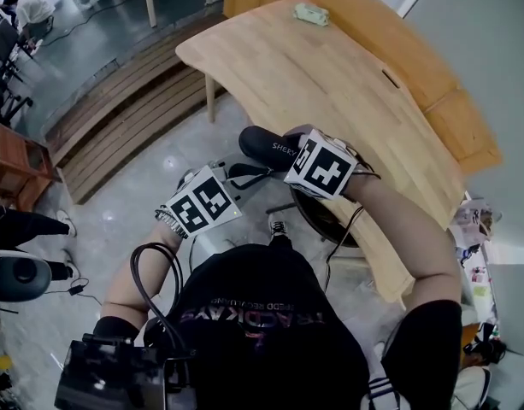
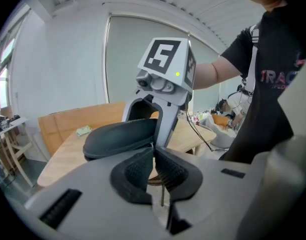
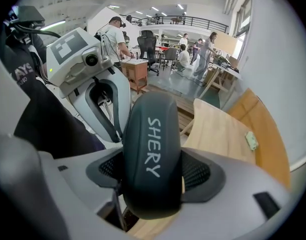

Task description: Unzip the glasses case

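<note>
A black zipped glasses case (image 1: pixel 268 147) with white lettering is held in the air off the near edge of the wooden table (image 1: pixel 330 84). My right gripper (image 1: pixel 285 149) is shut on it, its pads pressing both sides of the case (image 3: pixel 152 149). My left gripper (image 1: pixel 243 174) reaches in from the left and is shut, its tips (image 2: pixel 153 151) meeting at the case's zip seam (image 2: pixel 120 140) on the small zipper pull. In the right gripper view the left gripper's marker cube (image 3: pixel 75 49) stands just behind the case. The zip line looks closed where it shows.
A small green object (image 1: pixel 311 13) lies at the table's far end. A dark round stool (image 1: pixel 326 216) stands under the table's near edge. Wooden steps (image 1: pixel 116 114) run to the left. Several people (image 3: pixel 192 51) stand far off by desks.
</note>
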A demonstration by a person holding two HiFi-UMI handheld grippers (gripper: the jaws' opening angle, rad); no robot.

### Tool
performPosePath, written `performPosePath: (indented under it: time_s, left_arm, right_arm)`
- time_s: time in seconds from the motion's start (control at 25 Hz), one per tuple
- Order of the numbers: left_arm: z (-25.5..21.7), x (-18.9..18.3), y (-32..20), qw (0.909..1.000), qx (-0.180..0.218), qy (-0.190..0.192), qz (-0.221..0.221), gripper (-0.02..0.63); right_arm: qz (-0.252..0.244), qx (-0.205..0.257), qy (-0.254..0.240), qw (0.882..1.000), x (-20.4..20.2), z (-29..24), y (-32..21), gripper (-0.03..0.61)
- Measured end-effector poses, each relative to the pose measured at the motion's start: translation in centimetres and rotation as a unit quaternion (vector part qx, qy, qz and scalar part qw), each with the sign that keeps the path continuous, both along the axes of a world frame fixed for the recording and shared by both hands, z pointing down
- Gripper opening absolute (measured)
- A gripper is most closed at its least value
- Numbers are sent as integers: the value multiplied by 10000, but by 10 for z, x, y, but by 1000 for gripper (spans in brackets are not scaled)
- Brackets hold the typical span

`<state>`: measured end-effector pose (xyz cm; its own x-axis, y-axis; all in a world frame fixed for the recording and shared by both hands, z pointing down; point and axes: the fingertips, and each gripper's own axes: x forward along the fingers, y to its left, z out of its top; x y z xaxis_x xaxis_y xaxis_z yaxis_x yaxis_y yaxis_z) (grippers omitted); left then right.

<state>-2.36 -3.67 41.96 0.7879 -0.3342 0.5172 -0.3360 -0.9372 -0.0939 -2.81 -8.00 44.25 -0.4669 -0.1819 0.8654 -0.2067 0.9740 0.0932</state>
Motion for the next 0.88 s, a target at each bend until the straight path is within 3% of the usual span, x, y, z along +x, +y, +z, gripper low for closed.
performPosePath:
  time_s: [0.16,0.32,0.4,0.48,0.56,0.68,0.88]
  left_arm:
    - [-8,-27,-8,9991,-72,275,-301,39]
    - [-25,-51,-21,9913,-529,1078,-541,248]
    - [-36,-47,-20,9867,-728,1424,-302,321]
    - [-43,-36,-17,9853,-782,1520,28,357]
    - [-44,-23,-10,9890,-714,1218,443,359]
    - [-34,-2,-2,9932,-471,388,994,359]
    - [-16,15,12,9819,-363,-618,1750,357]
  right_arm:
    - [30,-43,-116,9999,10,-8,3,344]
    - [-281,-173,-254,9991,16,-20,17,344]
    - [-539,-199,-264,9980,15,-23,28,344]
    - [-751,-197,-181,9968,15,-24,36,344]
    - [-909,-161,-39,9957,16,-24,41,344]
    - [-1120,-128,127,9935,14,-24,46,344]
    - [-1506,-17,540,9871,14,-15,55,344]
